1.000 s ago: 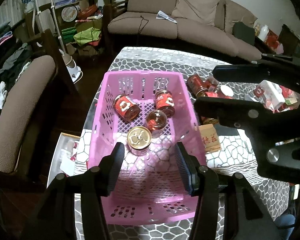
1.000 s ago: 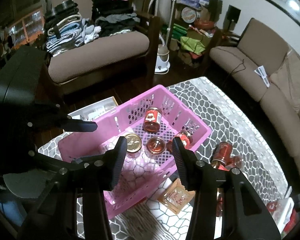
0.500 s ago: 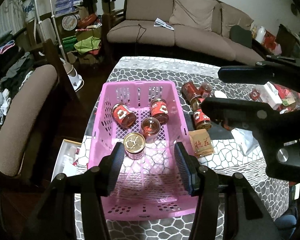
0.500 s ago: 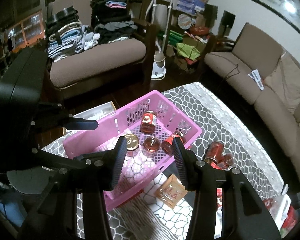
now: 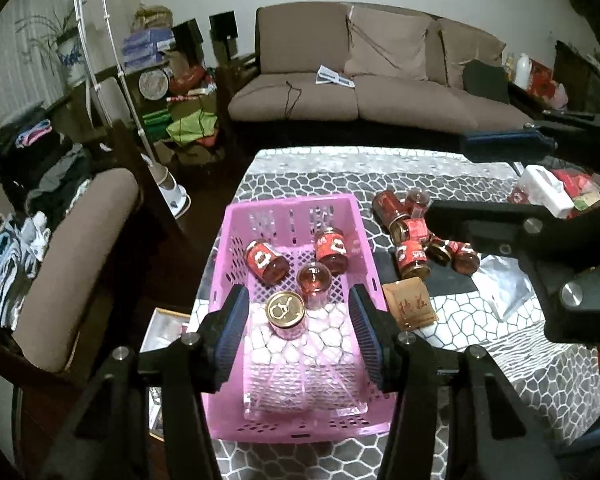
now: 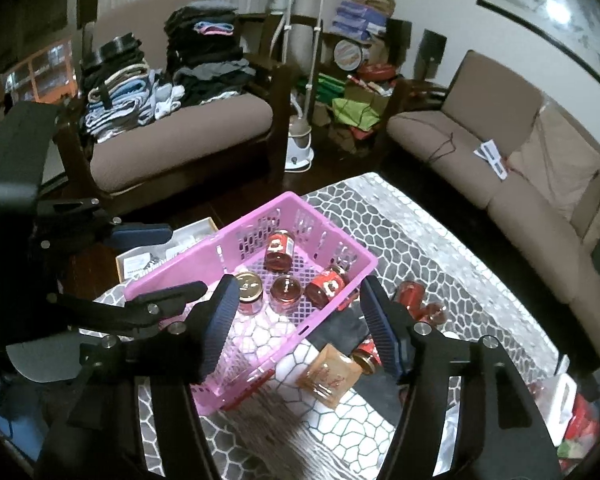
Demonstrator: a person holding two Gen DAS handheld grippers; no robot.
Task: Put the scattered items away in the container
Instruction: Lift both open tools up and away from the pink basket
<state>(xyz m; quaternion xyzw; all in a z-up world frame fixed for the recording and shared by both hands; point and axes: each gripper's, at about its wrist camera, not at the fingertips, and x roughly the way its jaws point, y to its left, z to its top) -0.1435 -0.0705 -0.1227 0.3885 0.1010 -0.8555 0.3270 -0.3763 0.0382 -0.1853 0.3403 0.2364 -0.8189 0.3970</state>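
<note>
A pink basket (image 5: 292, 204) (image 6: 204, 256) stands on the patterned table and holds several red jars, one upright with a gold lid (image 5: 286, 312) (image 6: 248, 286), plus a clear bag (image 5: 300, 380). Several more red jars (image 5: 412, 240) (image 6: 410, 294) lie loose right of the basket beside a brown packet (image 5: 410, 304) (image 6: 328, 374). My left gripper (image 5: 298, 294) hangs above the basket's near half, fingers apart, nothing between them. My right gripper (image 6: 299, 282) hovers over the basket's right rim; its jaws are opening and are empty.
A clear wrapper (image 5: 504, 288) and a white bottle with red packets (image 5: 544, 190) lie at the table's right. An open box (image 5: 164, 328) sits on the floor left of the table. An armchair (image 5: 80, 248) and a sofa (image 5: 360, 96) surround it.
Both grippers have risen and drawn back, so the basket and jars look smaller and lower in view. The right gripper's fingers stand wider apart than before.
</note>
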